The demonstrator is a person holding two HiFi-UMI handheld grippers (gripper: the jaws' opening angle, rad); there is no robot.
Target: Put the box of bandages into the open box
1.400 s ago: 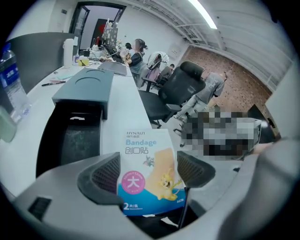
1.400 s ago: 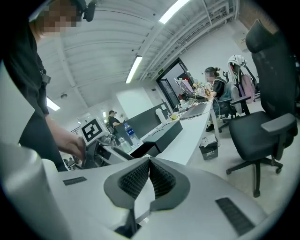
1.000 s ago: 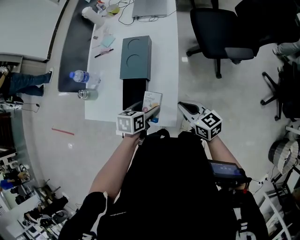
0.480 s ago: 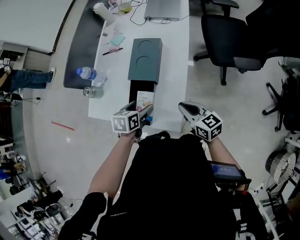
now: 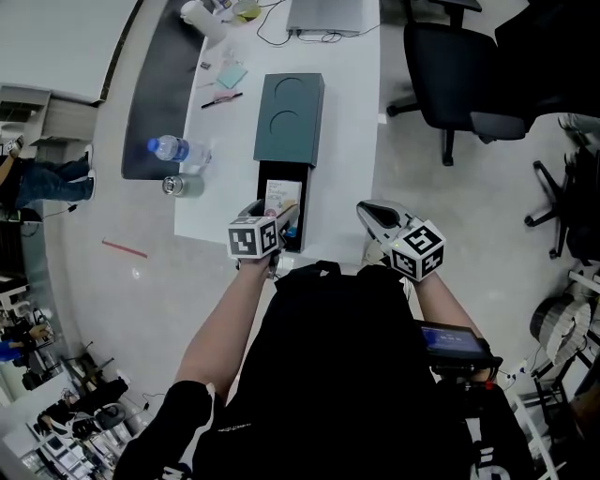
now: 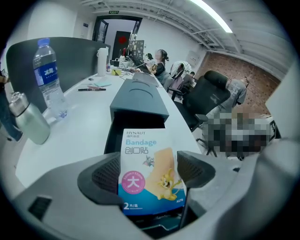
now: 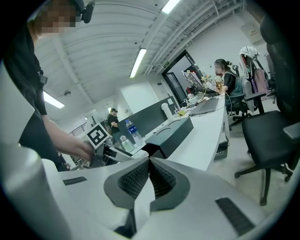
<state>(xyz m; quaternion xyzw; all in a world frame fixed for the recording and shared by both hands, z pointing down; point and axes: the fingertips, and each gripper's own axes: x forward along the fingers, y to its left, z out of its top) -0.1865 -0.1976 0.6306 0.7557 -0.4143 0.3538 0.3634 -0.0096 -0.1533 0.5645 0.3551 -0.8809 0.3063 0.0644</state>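
My left gripper [image 6: 149, 171] is shut on a white and blue box of bandages [image 6: 151, 174], held upright between both pads. In the head view the box of bandages [image 5: 279, 197] hangs over the dark opening of the open box [image 5: 265, 229], with the left gripper [image 5: 281, 220] at the table's near edge. The open box's grey-green lid [image 5: 290, 117] lies just beyond the opening; in the left gripper view the open box [image 6: 114, 136] sits right behind the bandages. My right gripper [image 5: 367, 212] is shut on nothing, off the table's right front corner; its jaws [image 7: 148, 180] meet.
On the white table [image 5: 347, 141] stand a water bottle [image 5: 171, 149] and a metal flask [image 5: 175, 187] at the left edge, a pen [image 5: 222, 100] and a laptop [image 5: 333, 16] farther back. A black office chair [image 5: 450, 66] stands right of the table.
My left gripper has carried the box of bandages forward and left, from beside the opening to over the open box. The right gripper has stayed put.
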